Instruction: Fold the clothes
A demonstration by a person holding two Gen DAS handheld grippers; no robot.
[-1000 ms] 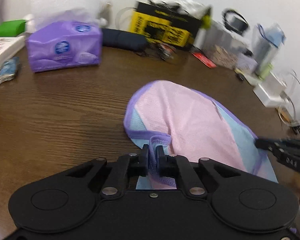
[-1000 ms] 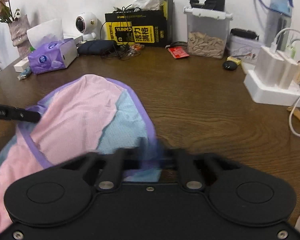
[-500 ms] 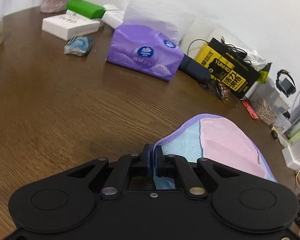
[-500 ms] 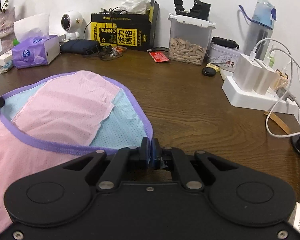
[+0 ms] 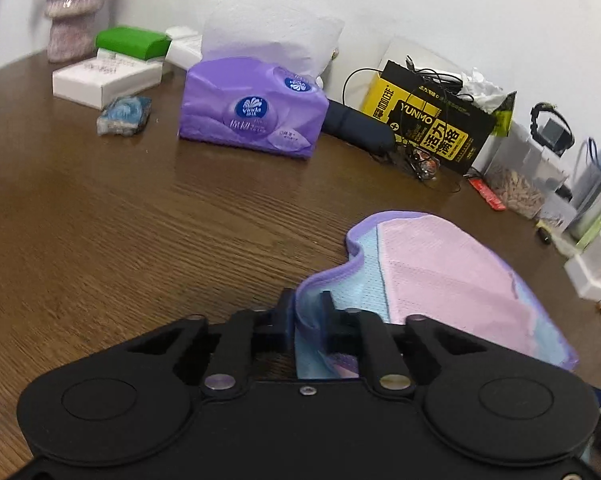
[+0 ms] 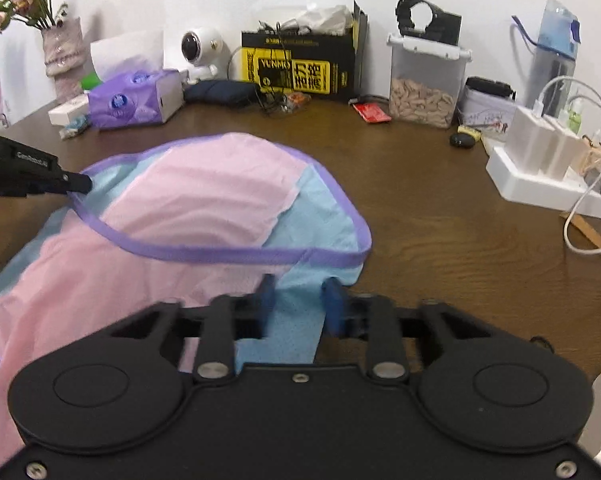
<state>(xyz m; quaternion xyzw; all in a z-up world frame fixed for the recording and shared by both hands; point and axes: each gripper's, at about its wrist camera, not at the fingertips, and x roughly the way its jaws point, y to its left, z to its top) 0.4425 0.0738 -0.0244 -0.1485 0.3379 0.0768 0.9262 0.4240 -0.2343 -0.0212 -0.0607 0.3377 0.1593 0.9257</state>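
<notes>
A pink and light-blue mesh garment (image 6: 204, 208) with purple trim lies folded on the brown wooden table (image 6: 440, 232). It also shows in the left wrist view (image 5: 440, 280). My left gripper (image 5: 306, 308) has its jaws slightly apart with the purple hem loose between them; its tip also shows in the right wrist view (image 6: 76, 184) at the garment's left edge. My right gripper (image 6: 300, 292) is open, its blue pads standing over the light-blue cloth at the garment's near right corner, not pinching it.
A purple tissue pack (image 5: 252, 112), white boxes (image 5: 104, 76), a black and yellow box (image 6: 300, 68), a clear container (image 6: 424, 84), a white power strip with chargers (image 6: 540, 160) and cables line the back and right of the table.
Both grippers have opened and let go of the hem. The garment's near edge now lies folded over onto the table.
</notes>
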